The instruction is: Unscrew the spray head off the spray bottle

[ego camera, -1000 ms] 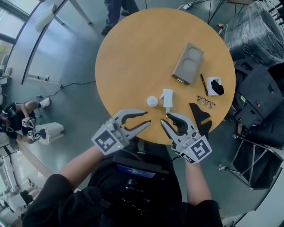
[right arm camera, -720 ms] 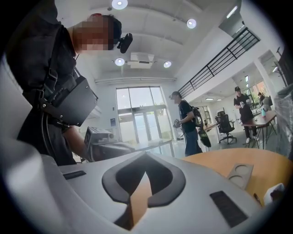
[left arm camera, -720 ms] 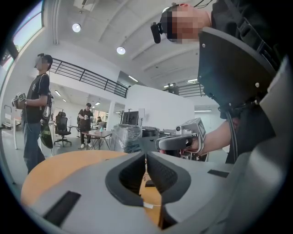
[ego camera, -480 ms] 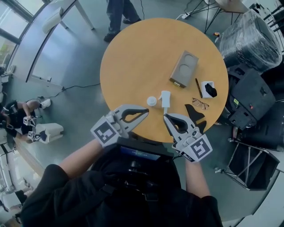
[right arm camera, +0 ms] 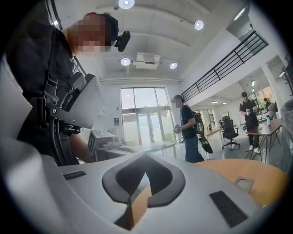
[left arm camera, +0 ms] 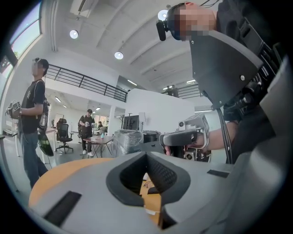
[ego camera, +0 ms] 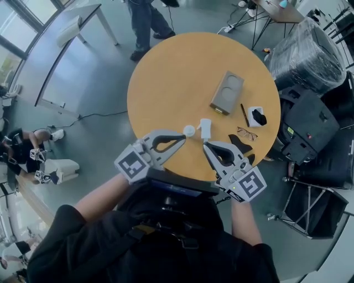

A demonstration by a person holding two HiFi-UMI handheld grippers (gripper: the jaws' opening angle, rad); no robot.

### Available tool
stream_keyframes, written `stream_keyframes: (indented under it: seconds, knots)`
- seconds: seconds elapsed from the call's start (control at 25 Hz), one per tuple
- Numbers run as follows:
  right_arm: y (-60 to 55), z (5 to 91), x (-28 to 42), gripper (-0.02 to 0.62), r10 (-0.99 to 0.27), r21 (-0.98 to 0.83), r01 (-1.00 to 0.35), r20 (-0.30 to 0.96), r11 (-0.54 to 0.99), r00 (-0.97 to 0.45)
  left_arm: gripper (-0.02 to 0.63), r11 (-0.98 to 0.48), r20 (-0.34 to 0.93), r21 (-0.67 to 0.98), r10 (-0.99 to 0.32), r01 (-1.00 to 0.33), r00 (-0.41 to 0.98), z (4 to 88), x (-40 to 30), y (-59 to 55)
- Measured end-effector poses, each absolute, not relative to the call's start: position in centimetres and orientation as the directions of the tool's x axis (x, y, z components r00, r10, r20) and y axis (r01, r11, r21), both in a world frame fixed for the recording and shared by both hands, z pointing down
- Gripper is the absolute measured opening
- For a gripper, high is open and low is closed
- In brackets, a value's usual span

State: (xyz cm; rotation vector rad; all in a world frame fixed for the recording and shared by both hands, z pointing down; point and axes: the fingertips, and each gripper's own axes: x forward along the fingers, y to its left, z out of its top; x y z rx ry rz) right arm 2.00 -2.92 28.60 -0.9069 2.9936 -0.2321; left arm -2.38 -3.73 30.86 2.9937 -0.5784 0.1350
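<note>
Two white pieces of the spray bottle sit near the front of the round wooden table (ego camera: 166, 77): a longer white piece (ego camera: 205, 129) and a small round white piece (ego camera: 189, 130) just left of it, slightly apart. From this height I cannot tell which is the head. My left gripper (ego camera: 185, 137) (left arm camera: 146, 154) is shut and empty, its tips just short of the round piece. My right gripper (ego camera: 204, 146) (right arm camera: 145, 156) is shut and empty too, a little nearer than the longer piece. Neither touches the bottle.
A grey box with two round recesses (ego camera: 227, 92), a pen (ego camera: 244, 115), a white pad with a black thing (ego camera: 256, 117), glasses (ego camera: 245, 132) and a black object (ego camera: 241, 145) lie on the table's right. A person (ego camera: 146, 16) stands beyond the far edge. Wrapped equipment (ego camera: 310, 50) is at the right.
Both grippers' jaws have gone from open to shut on nothing. The head view has pulled back, so the table looks smaller; the grippers stay by its front edge.
</note>
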Motion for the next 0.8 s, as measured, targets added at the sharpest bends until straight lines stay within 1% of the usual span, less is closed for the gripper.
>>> stream_keyframes:
  seconds: [0.44, 0.8]
  knots:
    - [-2.3, 28.1, 0.7, 0.0, -0.541, -0.138, -0.541, 0.04, 0.83, -0.84, 0.017, -0.934, 0.077, 0.05, -0.35, -0.354, 0.934, 29.6, -2.7, -2.8]
    - [-1.5, 28.8, 0.2, 0.0, -0.534, -0.14, -0.535, 0.053, 0.833, -0.844, 0.017, -0.937, 0.083, 0.059, -0.339, -0.344, 0.937, 30.2, -2.9, -2.1]
